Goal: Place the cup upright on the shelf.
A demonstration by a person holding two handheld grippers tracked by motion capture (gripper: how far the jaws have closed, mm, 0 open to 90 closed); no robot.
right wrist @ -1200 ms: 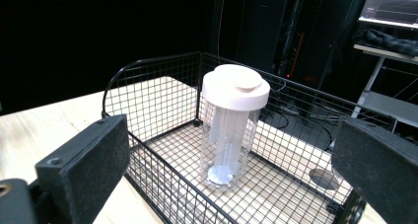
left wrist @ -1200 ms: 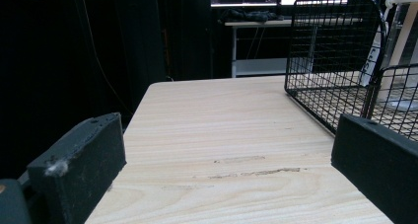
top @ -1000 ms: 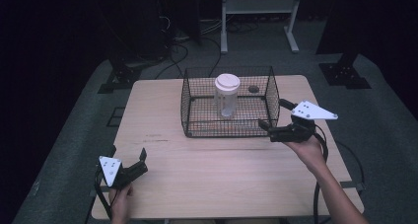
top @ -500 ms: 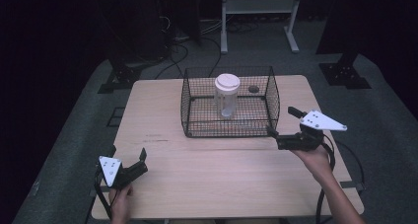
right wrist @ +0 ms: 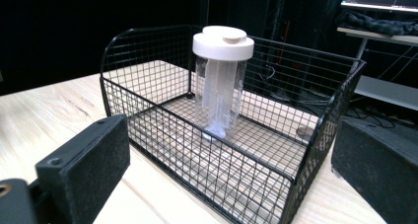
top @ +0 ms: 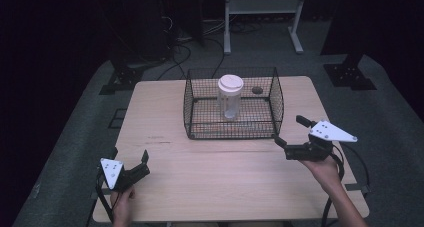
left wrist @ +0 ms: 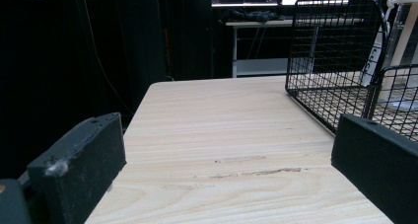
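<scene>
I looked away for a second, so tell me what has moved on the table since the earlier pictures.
The right claw has pulled back from the wire basket toward the person, jaws open and holding nothing. The left claw, the basket and the clear jar standing in it stayed put.

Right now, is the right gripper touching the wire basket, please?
Apart. In the high view, bare table shows between the right gripper and the wire basket.

A pale wooden bench (top: 165,112) stands on grey floor (top: 75,137). Behind it, a white metal stand (top: 262,7) rises among black cables (top: 177,37) and dark equipment bases (top: 350,74).
</scene>
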